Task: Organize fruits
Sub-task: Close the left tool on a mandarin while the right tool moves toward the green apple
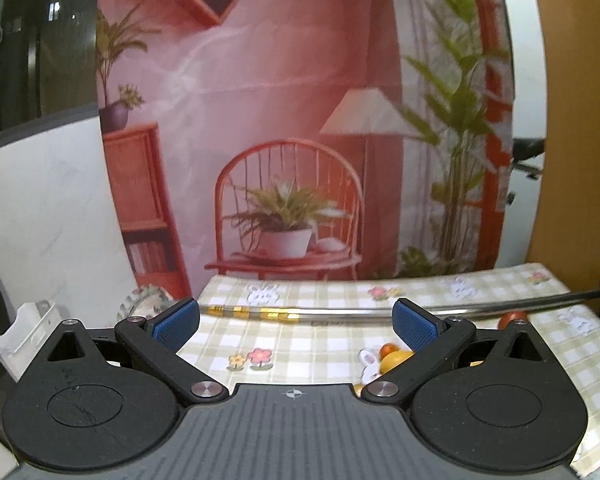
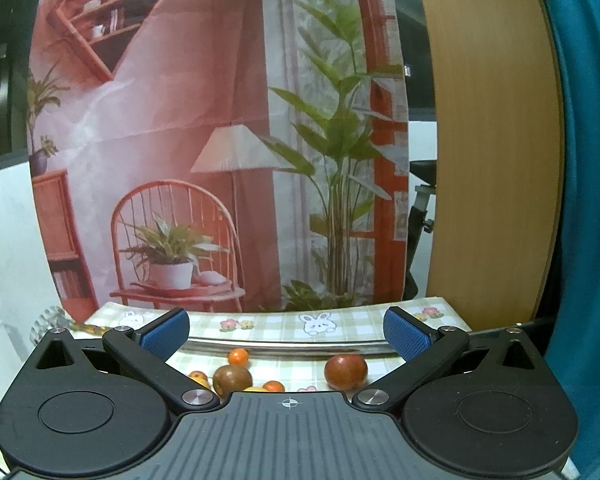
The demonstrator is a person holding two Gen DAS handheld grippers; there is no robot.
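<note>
On the checked tablecloth [image 2: 268, 322], just on the near side of a long metal rod [image 2: 284, 346] that lies across it, the fruits sit loose and unsorted. From the right wrist view, a small orange fruit [image 2: 238, 357] lies nearest the rod, a brownish round fruit [image 2: 233, 379] sits nearer the camera than it, and a dark red round fruit [image 2: 346, 371] rests well apart to the right of the rod's middle. More small orange and yellow pieces peek out below, partly hidden by the gripper body.

Both claws are spread wide and hold nothing: the right gripper [image 2: 286, 334] hovers above the fruit cluster, and the left gripper [image 1: 296, 322] hangs over bare cloth, with a yellow fruit [image 1: 394, 360] showing just inside its right finger.

No bowl, tray or basket for the fruit is clearly in view, so I judge the task barely begun: every visible fruit appears to need picking up and placing.
</note>
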